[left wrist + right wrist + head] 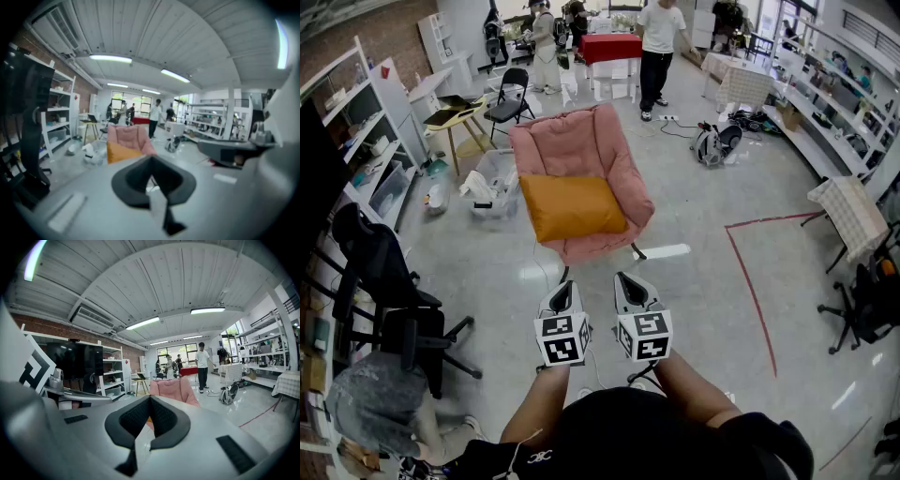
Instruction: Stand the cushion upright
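Left tongs (563,289) and right tongs (630,283) clenched, empty; open floor (703,291) up to the chair (591,141) edge, orange cushion (572,207) on its seat.

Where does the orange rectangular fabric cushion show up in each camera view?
Head view: orange cushion, centre, on the seat.
Left gripper view: cushion left of centre, just above the jaws.
Right gripper view: hidden behind the jaws.
Shared landmark: pink padded chair.

On grey floor (703,281) — pink chair (581,141), orange cushion (572,208) atop
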`<state>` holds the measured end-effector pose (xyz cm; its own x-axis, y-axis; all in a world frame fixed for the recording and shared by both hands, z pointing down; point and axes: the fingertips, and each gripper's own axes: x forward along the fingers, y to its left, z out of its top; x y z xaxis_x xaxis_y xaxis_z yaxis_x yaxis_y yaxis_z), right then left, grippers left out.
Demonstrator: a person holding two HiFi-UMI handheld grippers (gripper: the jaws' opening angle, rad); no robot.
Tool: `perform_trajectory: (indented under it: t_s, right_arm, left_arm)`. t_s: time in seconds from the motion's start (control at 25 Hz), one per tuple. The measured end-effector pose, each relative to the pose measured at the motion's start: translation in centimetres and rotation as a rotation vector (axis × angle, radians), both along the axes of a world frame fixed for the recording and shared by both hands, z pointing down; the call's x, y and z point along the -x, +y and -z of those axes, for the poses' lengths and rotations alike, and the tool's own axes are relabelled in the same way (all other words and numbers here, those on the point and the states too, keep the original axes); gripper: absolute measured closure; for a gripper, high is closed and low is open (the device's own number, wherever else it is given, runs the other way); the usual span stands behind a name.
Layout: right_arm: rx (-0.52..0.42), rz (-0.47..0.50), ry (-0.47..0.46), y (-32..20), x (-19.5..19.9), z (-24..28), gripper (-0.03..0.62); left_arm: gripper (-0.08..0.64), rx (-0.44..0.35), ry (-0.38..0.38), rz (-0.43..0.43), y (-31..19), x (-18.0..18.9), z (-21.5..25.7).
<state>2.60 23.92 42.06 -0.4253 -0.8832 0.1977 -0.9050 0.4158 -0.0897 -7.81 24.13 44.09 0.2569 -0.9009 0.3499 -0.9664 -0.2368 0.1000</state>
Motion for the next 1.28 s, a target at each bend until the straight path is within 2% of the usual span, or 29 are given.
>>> perform_trajectory:
  t_s: [0.6, 0.8, 1.28]
  right_arm:
    - [0.023, 0.031, -0.060, 1.5, -1.2, -0.5, 0.594]
    - [0.047, 0.034, -0.049, 1.6, -1.4, -1.3, 0.594]
    - [0.086, 0.034, -0.031, 1.3, -6.7, -2.9, 0.594]
  left_arm:
    - [0.563, 0.033, -0.008, -0.003, 1.6, -1.8, -0.7]
    - [0.563, 0.042, -0.004, -0.009, 1.5, -2.3, -1.0]
    - [0.563, 0.051, -0.012, -0.040, 0.9, -8.4, -1.7]
